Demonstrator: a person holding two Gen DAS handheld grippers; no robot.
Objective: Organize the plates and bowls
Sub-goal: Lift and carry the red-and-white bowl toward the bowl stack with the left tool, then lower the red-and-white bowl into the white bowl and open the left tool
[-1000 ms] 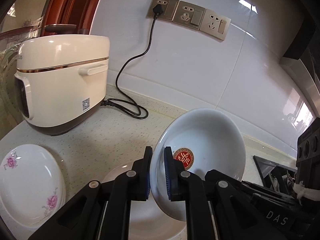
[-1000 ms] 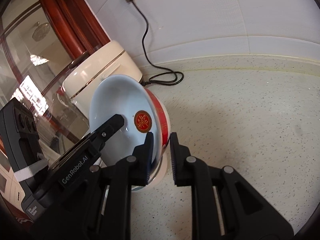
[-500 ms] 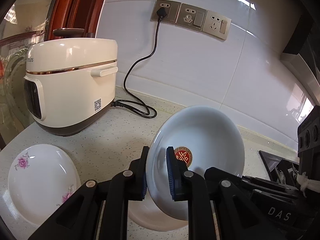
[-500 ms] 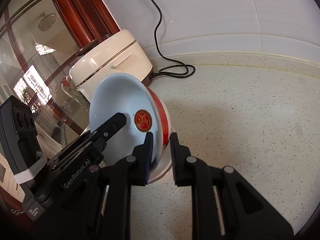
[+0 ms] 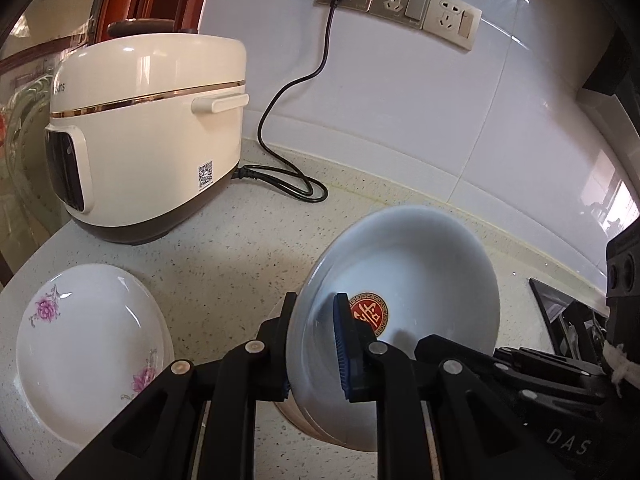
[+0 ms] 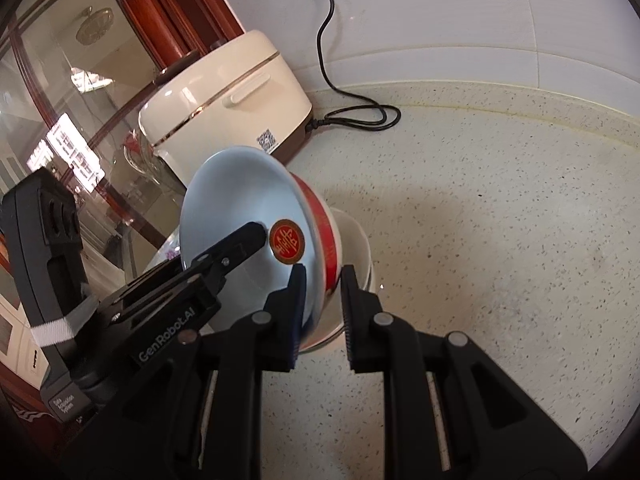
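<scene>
Countertop (image 6: 500, 240): pale speckled stone under everything, meeting white wall tiles at 12 o'clock.
Rice cooker (image 5: 148, 136): cream body, gold band, dark base, at 10 o'clock in the left wrist view; its black cord (image 5: 288, 128) runs up to a wall socket.
Bowl (image 5: 404, 276): pale blue-white inside, red round emblem with gold characters at the bottom, red band on the outer wall; held tilted on edge, mouth toward 3 o'clock, over a white dish (image 6: 356, 248) on the counter.
Flowered plate (image 5: 88, 344): white, pink blossoms, at 8 o'clock, apart from the bowl.
Left gripper (image 5: 313, 344): clamped on the bowl's rim, one finger inside, one outside.
Right gripper (image 6: 322, 304): fingers straddle the opposite rim with a gap at the outer finger; grip cannot be told.
</scene>
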